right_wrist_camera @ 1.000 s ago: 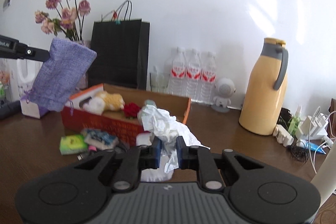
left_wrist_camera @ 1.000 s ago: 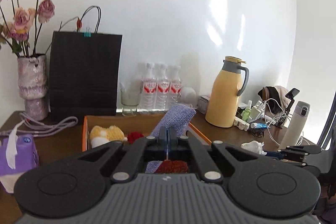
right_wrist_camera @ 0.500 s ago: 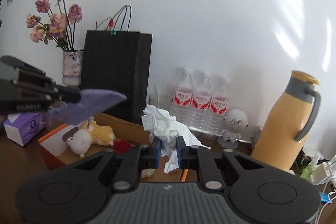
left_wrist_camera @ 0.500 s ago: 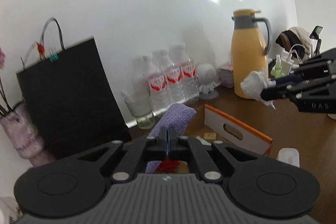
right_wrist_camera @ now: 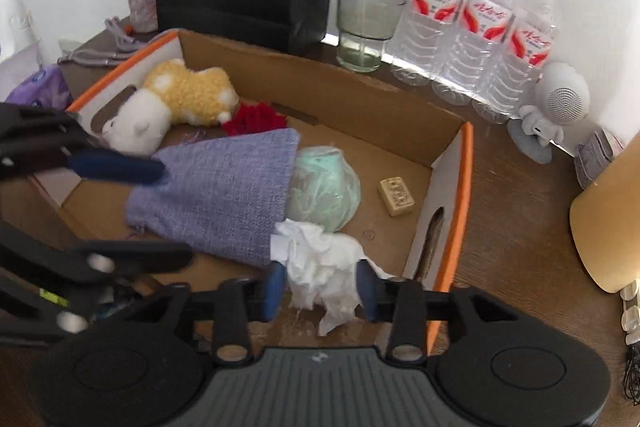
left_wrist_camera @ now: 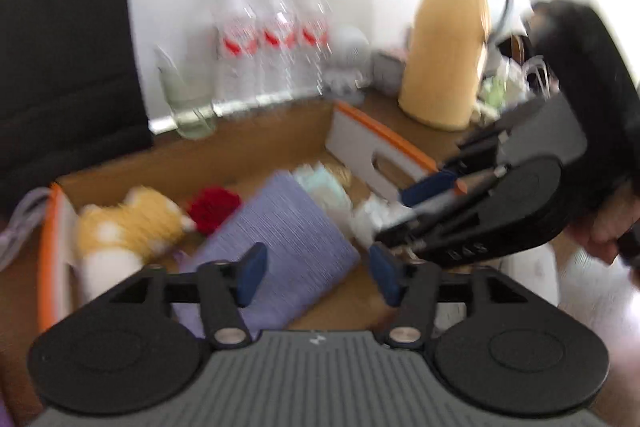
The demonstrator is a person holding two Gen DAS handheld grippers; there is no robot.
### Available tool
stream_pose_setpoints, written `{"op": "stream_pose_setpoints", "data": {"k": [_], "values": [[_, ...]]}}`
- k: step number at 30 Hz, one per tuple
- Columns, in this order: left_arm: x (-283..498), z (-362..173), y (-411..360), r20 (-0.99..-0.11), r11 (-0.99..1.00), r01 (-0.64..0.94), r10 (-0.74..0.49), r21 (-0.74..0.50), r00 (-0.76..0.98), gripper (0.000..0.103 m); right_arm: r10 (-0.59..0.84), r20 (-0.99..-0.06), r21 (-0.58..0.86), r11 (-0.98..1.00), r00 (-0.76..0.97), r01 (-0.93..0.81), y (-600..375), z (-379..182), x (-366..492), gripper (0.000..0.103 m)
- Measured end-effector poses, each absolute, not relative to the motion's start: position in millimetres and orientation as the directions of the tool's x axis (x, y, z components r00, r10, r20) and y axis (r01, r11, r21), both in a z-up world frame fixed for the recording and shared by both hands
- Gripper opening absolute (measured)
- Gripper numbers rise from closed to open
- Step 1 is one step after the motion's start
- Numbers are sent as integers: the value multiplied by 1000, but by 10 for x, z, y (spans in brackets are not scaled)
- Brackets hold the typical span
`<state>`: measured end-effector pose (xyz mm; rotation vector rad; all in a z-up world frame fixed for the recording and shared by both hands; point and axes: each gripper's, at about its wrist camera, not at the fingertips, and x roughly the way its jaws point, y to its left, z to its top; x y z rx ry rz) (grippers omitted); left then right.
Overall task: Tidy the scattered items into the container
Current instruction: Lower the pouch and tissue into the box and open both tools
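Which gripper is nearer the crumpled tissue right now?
Right. The crumpled tissue sits between the right gripper's open fingers; the left gripper is over the purple pouch beside it.

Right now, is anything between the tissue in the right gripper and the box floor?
Nothing visible blocks it. The tissue hangs between the spread fingers of the right gripper, inside the box over bare cardboard. The purple pouch lies just left, touching its edge, and the mint ball sits behind. Whether the tissue already rests on the floor is unclear.
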<state>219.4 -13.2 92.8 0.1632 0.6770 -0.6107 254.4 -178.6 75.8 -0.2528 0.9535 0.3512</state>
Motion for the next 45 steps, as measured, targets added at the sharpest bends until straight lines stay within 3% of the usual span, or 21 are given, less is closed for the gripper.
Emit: {"op": "stream_pose_setpoints", "data": {"k": [3, 6, 7, 8, 10, 13, 16, 19, 23, 27, 28, 31, 36, 38, 40, 43, 45], "values": [[2359, 1083, -1, -616, 852, 523, -428, -31, 661, 83, 272, -788, 60, 927, 552, -371, -1961, 986, 2558, 50], [2602, 984, 34, -642, 892, 439, -399, -108, 655, 84, 325, -738, 138, 930, 591, -340, -2039, 1090, 2624, 47], [2655, 933, 25, -656, 907, 405, -377, -118, 654, 82, 349, -733, 165, 924, 584, -345, -2024, 1063, 2648, 39], [2680, 887, 19, -663, 918, 378, -356, -118, 658, 81, 364, -738, 181, 918, 568, -354, -1983, 1009, 2677, 24], [2681, 796, 32, -661, 922, 363, -356, -133, 661, 81, 369, -742, 159, 908, 560, -388, -1843, 874, 2713, 12], [2701, 691, 33, -676, 934, 338, -325, -119, 661, 81, 348, -757, 118, 906, 553, -407, -1657, 659, 2760, 8], [2712, 631, 43, -690, 943, 324, -288, -82, 664, 81, 415, -829, 211, 853, 375, -477, -1548, 463, 2804, 8], [2741, 574, 54, -700, 940, 330, -292, -86, 652, 82, 460, -815, 262, 835, 352, -484, -1613, 503, 2798, 15], [2815, 521, -32, -722, 941, 333, -268, -55, 637, 83, 369, -817, 187, 896, 443, -402, -1821, 675, 2898, 17], [2852, 487, -141, -759, 931, 365, -239, -2, 606, 78, 322, -836, 154, 915, 444, -373, -1860, 592, 3095, 17], [2848, 473, -160, -765, 926, 378, -238, 7, 599, 72, 318, -827, 150, 920, 464, -363, -1856, 565, 3128, 15], [2810, 443, -165, -776, 924, 382, -243, -2, 583, 66, 251, -748, 118, 961, 614, -250, -1945, 576, 3181, 25], [2760, 401, -205, -792, 915, 403, -267, -28, 550, 66, 245, -720, 124, 966, 649, -228, -2052, 751, 3061, 44], [2712, 492, -177, -784, 910, 406, -313, -85, 537, 66, 238, -719, 119, 968, 654, -221, -2085, 862, 2982, 56], [2662, 654, -121, -766, 912, 386, -344, -136, 544, 71, 231, -735, 120, 970, 638, -213, -2126, 969, 2914, 65], [2551, 963, -43, -735, 942, 316, -294, -115, 611, 85, 217, -762, 108, 972, 610, -210, -2156, 1078, 2852, 66], [2477, 1137, 21, -721, 956, 268, -268, -117, 639, 88, 203, -764, 98, 975, 613, -200, -2164, 1148, 2761, 67]]}}
